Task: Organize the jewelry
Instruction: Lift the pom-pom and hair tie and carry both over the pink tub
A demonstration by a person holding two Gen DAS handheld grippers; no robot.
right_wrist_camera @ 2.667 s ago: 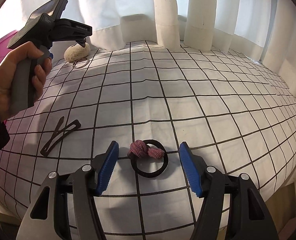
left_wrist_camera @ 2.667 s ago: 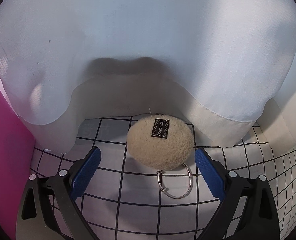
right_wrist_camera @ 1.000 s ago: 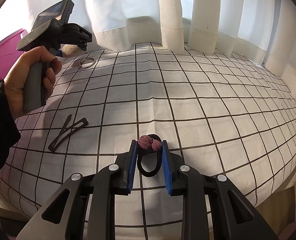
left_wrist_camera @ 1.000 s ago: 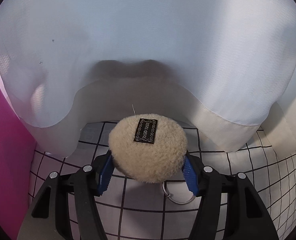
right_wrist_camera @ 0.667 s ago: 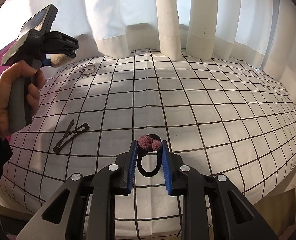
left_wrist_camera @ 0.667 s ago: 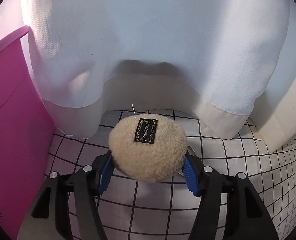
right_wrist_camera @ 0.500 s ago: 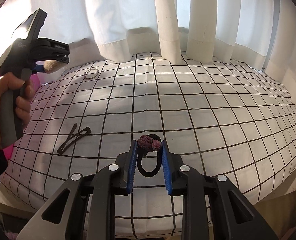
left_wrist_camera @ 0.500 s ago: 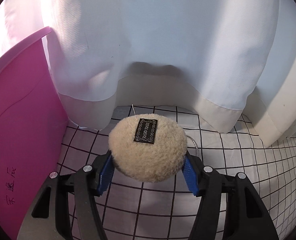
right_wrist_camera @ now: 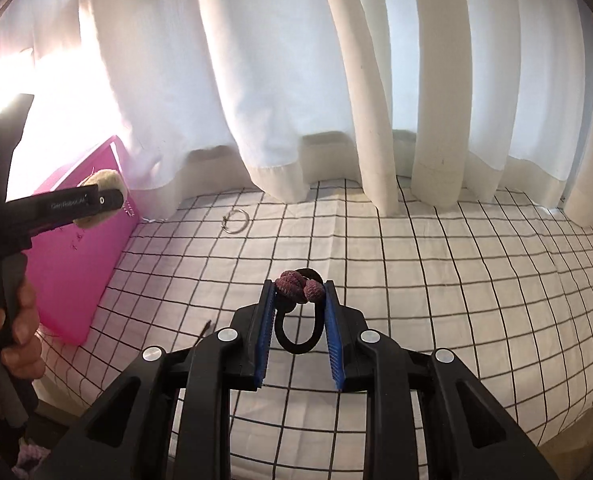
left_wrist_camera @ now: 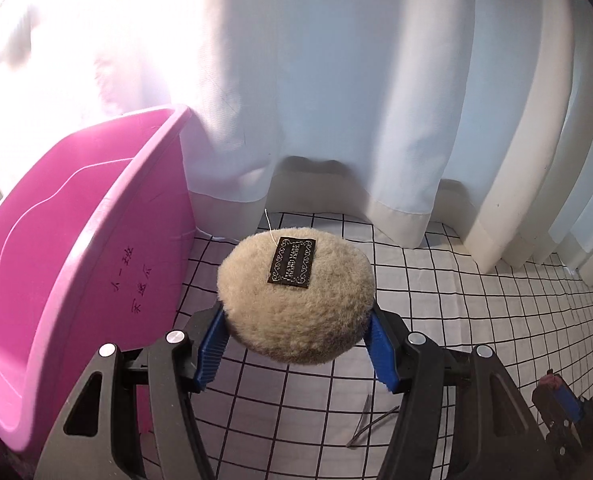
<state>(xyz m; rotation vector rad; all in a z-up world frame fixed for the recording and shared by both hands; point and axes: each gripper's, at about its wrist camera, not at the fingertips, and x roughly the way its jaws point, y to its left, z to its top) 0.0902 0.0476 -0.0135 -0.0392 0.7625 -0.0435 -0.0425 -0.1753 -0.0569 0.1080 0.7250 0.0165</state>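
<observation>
Left gripper (left_wrist_camera: 296, 346) clamped on fluffy pad (left_wrist_camera: 295, 294), just right of pink bin (left_wrist_camera: 72, 264) and nearer it. Right gripper (right_wrist_camera: 299, 330) pinching hair tie (right_wrist_camera: 298, 304), farther right of bin.

Left claw (left_wrist_camera: 296, 346): raised, fingers closed on fluffy pad (left_wrist_camera: 295, 294). Right claw (right_wrist_camera: 299, 334): raised, fingers clamped on hair tie (right_wrist_camera: 298, 308). Left hand (right_wrist_camera: 14, 328) grips handle.

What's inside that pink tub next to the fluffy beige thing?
Only the pink tub's smooth inner wall shows in the left wrist view. Its bottom is hidden by its own rim, so any contents can't be seen. The fluffy puff is outside it, held in the left gripper.
</observation>
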